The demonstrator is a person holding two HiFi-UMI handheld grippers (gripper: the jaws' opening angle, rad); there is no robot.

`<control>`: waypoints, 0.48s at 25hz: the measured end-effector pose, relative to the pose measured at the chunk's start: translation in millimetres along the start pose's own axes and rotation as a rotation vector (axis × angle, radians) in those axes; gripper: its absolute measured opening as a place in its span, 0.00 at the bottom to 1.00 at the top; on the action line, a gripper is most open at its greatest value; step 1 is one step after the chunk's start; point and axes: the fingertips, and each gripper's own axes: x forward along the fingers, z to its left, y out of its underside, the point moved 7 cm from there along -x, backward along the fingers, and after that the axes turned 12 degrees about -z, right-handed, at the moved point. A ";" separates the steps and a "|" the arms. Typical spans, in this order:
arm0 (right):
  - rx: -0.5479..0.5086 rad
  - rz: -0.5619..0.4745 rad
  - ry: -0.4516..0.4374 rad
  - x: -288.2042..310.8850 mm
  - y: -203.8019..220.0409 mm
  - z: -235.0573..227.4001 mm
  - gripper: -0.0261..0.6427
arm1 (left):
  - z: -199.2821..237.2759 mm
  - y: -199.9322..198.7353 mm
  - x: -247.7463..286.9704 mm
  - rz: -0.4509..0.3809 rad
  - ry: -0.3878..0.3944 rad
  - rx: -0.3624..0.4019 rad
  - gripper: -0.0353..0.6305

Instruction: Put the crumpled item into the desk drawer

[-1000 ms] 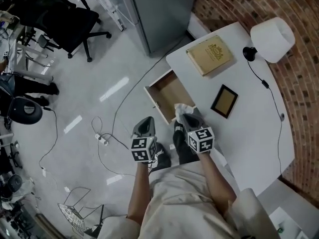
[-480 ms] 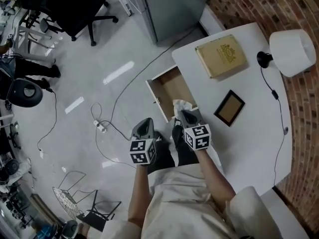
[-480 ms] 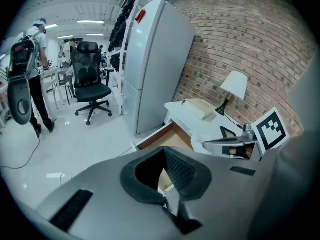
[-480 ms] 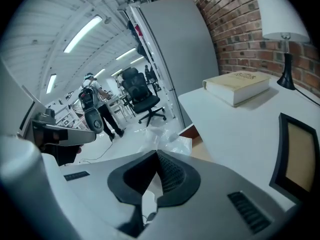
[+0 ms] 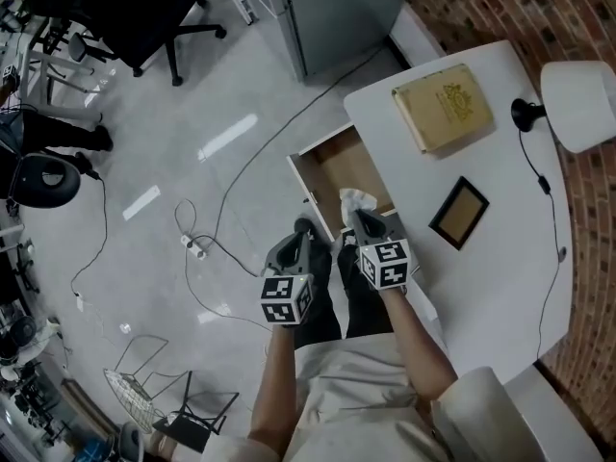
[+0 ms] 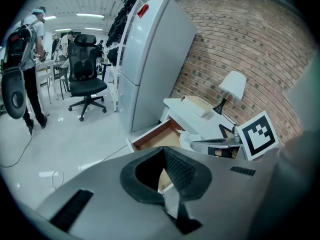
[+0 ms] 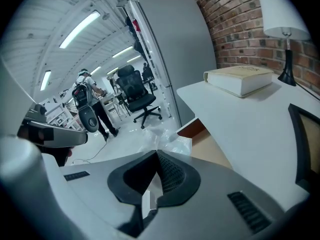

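Note:
The crumpled white item (image 5: 356,200) is pinched in my right gripper (image 5: 360,219), which is shut on it. It hangs over the near right corner of the open wooden desk drawer (image 5: 339,165). In the right gripper view the crumpled item (image 7: 163,136) bulges just past the gripper (image 7: 156,151), with the drawer (image 7: 210,146) beyond it. My left gripper (image 5: 296,241) hovers over the floor to the left of the drawer, shut with nothing in it. The left gripper view shows that gripper (image 6: 163,149) closed, with the drawer (image 6: 156,136) and the crumpled item (image 6: 187,140) ahead.
The white desk (image 5: 500,258) carries a tan book (image 5: 443,106), a dark picture frame (image 5: 459,212) and a white lamp (image 5: 582,104). A grey cabinet (image 5: 337,12) stands behind the drawer. Cables (image 5: 207,248) lie on the floor and an office chair (image 5: 125,8) stands at far left.
The head view has shifted. My left gripper has drifted a little right, nearer the right one. The right gripper still holds the crumpled item at the drawer's near corner.

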 end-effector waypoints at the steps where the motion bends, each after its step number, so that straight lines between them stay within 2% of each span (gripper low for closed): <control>1: -0.002 0.001 0.007 2.1 2.1 -0.5 0.08 | 0.7 1.7 2.9 0.004 0.015 0.002 0.08; 12: -0.013 0.029 0.063 23.2 24.5 -11.6 0.08 | 9.5 19.1 42.8 0.043 0.128 0.020 0.08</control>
